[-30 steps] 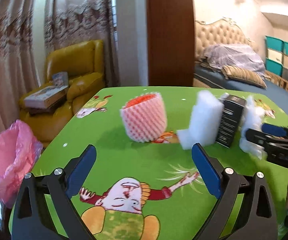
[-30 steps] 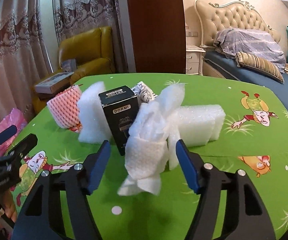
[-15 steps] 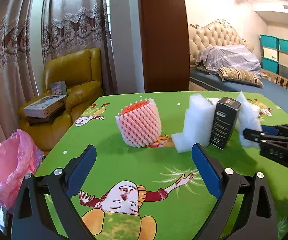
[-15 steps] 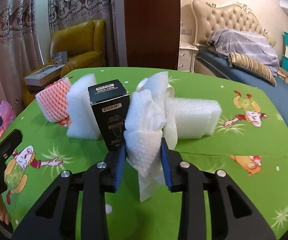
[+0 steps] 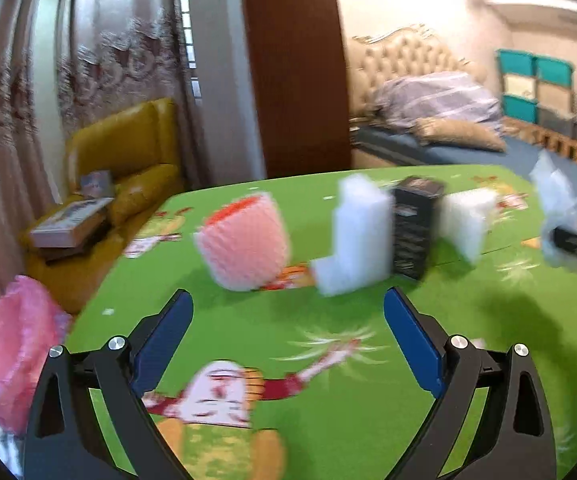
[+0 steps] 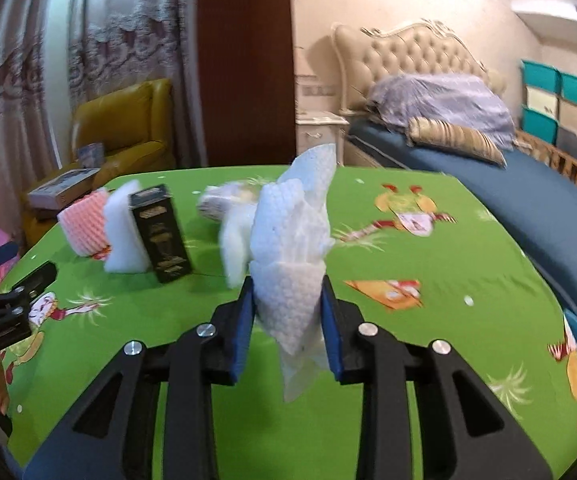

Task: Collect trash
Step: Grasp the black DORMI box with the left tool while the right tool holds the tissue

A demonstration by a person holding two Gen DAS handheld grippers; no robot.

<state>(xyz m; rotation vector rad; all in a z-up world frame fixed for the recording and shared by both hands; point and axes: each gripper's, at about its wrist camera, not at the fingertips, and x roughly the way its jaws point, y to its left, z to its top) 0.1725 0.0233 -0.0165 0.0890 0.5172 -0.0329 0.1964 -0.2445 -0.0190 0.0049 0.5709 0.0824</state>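
Lifted off the table [image 6: 428,264], the tissue [image 6: 292,264] sits clamped in the right tongs [image 6: 288,312]; left tongs [image 5: 288,332] gape wide.

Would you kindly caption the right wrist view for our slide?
Right gripper clamps a crumpled white paper towel above the green cartoon tablecloth.

The worktop [image 6: 428,280] carries a green cartoon-print cover. Left of it stands a yellow armchair [image 6: 124,128] with boxes [image 5: 68,222] on its seat, and curtains [image 6: 20,80] behind. Right of it stands a bed [image 6: 488,168] with a tufted headboard [image 6: 412,60], a striped pillow [image 6: 456,138] and teal bins [image 6: 556,100] beyond.
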